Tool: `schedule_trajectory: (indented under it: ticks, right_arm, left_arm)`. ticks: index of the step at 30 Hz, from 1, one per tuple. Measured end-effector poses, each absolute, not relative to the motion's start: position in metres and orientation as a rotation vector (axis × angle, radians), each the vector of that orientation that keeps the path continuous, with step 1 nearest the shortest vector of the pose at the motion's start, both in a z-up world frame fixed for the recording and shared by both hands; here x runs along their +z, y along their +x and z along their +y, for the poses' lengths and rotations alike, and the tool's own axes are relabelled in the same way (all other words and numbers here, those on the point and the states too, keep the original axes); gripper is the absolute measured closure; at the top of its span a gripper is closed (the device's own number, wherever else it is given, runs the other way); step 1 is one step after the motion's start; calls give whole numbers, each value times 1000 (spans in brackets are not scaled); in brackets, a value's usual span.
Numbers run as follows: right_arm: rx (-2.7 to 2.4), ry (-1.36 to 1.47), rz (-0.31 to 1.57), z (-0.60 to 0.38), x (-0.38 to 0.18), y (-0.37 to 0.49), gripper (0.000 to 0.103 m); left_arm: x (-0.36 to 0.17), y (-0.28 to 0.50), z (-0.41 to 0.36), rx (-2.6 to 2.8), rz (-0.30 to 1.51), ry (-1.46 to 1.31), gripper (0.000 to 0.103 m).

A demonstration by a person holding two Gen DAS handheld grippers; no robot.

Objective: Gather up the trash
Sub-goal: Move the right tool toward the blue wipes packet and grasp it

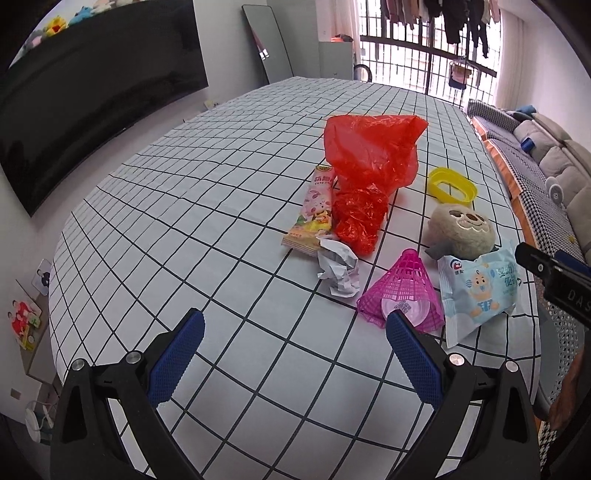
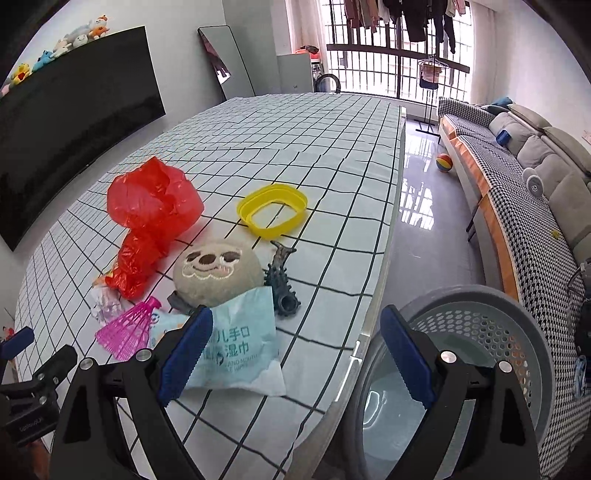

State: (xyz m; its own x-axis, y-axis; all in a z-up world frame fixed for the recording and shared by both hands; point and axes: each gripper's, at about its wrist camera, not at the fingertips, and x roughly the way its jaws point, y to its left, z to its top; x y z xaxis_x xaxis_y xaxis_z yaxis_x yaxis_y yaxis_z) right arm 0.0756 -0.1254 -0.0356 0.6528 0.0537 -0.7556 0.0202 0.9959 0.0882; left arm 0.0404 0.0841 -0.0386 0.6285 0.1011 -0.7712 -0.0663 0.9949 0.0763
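Gaping empty, both tools (image 1: 295, 332) (image 2: 297, 330); only right view shows the basket (image 2: 517, 325).

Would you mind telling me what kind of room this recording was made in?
Most likely a home living room: a large wall-mounted television, a sofa along the far side, and laundry hanging by the barred window.

My left gripper (image 1: 295, 332) is matte black plastic, its two arms built as open triangular frames. Each arm carries a pair of round silver screws. The jaws wear blue pads (image 1: 177, 356) with a fine cross-hatched texture. My right gripper (image 2: 297, 332) has the same black frames and silver screws, and its blue pads (image 2: 186, 349) end in a sawtooth lower edge.
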Motion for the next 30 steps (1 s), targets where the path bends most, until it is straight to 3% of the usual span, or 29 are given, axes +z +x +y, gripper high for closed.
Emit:
schedule_trajectory:
  ticks: [9,22,30]
  right_arm:
    - [-10,75,913,-132,-45,111,15]
    - [54,87,980,-118,-60,57,15]
    - [153,65,918,-115,-41,28,15]
  left_arm:
    - [-38,48,88,133,887,39,6]
    - [-29,45,102,88,804,-79,6]
    - [-30,42,102,94,804,-53,6]
